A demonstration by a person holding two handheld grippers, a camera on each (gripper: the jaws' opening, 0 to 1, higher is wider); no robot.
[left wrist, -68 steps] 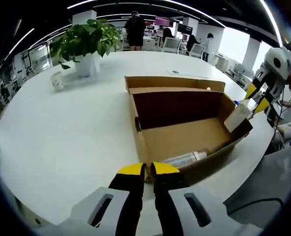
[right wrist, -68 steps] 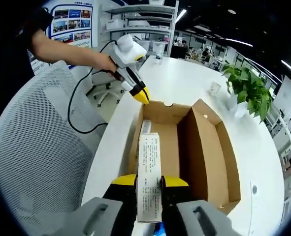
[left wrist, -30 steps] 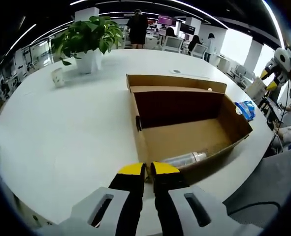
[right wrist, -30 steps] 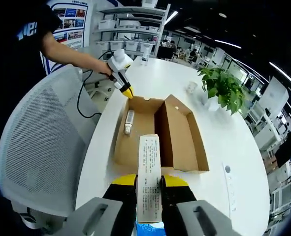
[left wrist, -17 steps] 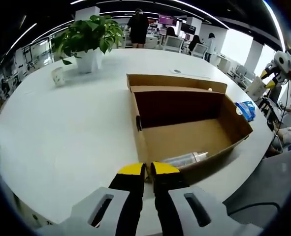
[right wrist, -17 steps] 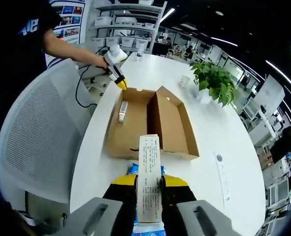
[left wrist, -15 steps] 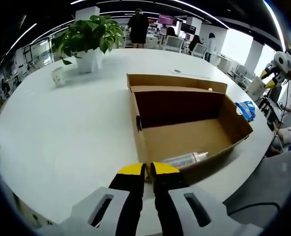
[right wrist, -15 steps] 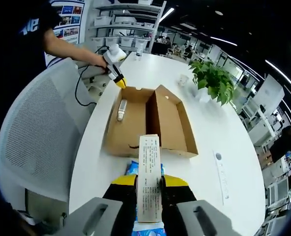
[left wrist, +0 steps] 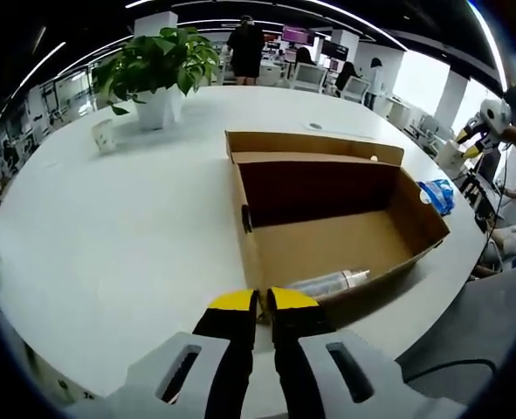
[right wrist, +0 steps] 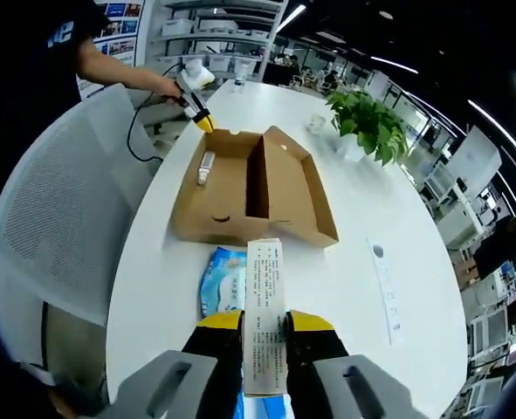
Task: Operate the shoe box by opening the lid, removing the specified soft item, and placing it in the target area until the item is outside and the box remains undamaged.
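Both tongs matter: our right tongs point(right wrist: 264, 325) pinch a printed carton point(right wrist: 264, 314) (above the tissue pack point(right wrist: 223, 280)). Our left tongs point(left wrist: 262, 302), pressed together, touch the shoe box point(left wrist: 327, 218) rim; we risk crushing it.

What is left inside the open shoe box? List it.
A clear tube-like bottle lies on the shoe box floor by the near wall. That wall hides the floor strip directly behind it.

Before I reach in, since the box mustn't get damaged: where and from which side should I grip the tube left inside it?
Grip the tube across its middle, coming straight down through the open top of the box. It lies flat on the floor along the wall nearest the left gripper, so a sideways approach would likely press on that cardboard. Set the jaws across its width.
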